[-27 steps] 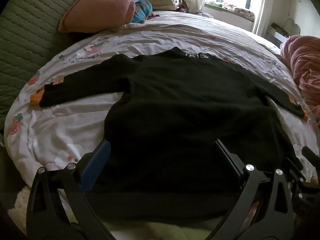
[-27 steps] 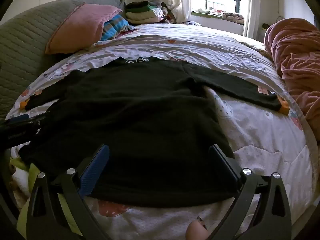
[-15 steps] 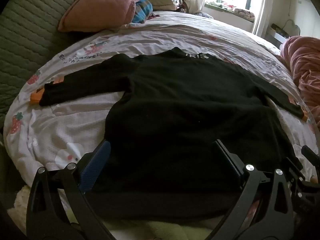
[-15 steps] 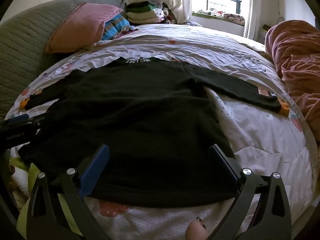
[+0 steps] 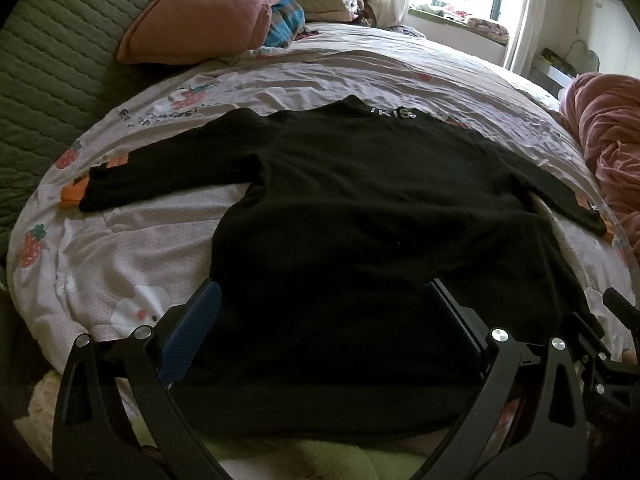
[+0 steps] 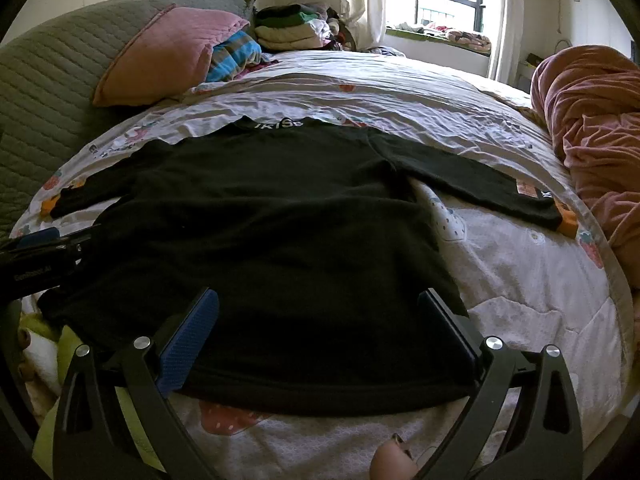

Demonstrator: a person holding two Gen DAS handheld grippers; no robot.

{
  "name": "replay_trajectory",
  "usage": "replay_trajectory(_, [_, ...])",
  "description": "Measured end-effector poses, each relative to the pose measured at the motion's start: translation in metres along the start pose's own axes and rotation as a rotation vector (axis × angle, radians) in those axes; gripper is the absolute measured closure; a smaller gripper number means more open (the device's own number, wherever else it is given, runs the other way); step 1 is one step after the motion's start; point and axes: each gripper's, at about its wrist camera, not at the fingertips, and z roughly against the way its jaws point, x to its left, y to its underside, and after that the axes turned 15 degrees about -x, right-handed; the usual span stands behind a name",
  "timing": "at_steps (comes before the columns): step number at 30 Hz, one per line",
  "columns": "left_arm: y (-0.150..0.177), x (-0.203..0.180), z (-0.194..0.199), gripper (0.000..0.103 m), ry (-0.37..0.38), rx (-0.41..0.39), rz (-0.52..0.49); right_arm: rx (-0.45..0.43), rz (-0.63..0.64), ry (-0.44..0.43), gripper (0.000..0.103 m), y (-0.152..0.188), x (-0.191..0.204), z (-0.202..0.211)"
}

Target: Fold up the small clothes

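Note:
A black long-sleeved top (image 5: 360, 208) (image 6: 260, 232) lies flat on the bed, collar with white lettering at the far end, both sleeves spread sideways, orange cuffs at their ends. My left gripper (image 5: 320, 312) hovers open over the hem's left part, nothing between its fingers. Over the hem's right part my right gripper (image 6: 318, 312) stands open too, also holding nothing. The left gripper's body shows at the left edge of the right wrist view.
The bed has a white strawberry-print quilt (image 5: 120, 248) (image 6: 520, 272). A pink pillow (image 6: 160, 52) and stacked folded clothes (image 6: 292, 28) sit at the far end. A rumpled pink blanket (image 6: 592, 128) lies on the right. A green padded headboard (image 5: 52, 80) runs along the left.

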Motion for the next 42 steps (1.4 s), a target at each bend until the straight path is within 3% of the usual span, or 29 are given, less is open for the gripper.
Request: replay_trajectory(42, [-0.0043,0.0008,0.0029,0.008,0.002,-0.002,0.004,-0.009,0.022,0.003,0.004,-0.0027,0.0024,0.0024])
